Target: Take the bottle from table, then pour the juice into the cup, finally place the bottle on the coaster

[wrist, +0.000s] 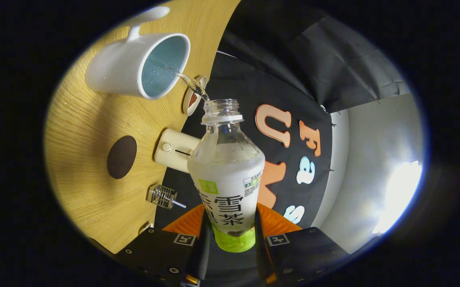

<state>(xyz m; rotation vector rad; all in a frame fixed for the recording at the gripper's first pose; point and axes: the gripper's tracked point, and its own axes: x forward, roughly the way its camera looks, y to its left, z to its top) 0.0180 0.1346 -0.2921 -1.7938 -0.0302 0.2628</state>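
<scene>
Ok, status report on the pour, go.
Hand-held gripper shut on bottle, tipped. Juice stream running into cup. Coaster bare, nothing in the way.

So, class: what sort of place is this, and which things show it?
Probably a staged recording booth, not a real kitchen: a wooden table ringed by draped black cloth, holding a mug and coaster; the gripper pours a bottle.

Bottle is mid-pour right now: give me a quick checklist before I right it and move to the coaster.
1. Grip: gripper fingers press both sides of the bottle: ok.
2. Stream from the bottle mouth lands inside the white cup: ok.
3. Cup fill level: liquid inside, level cannot tell.
4. Juice left in bottle: some remains: pour not finished, not ok to leave yet.
5. Dark round coaster on the wooden table is bare: ok.
6. Spills on table: none seen: ok.
</scene>
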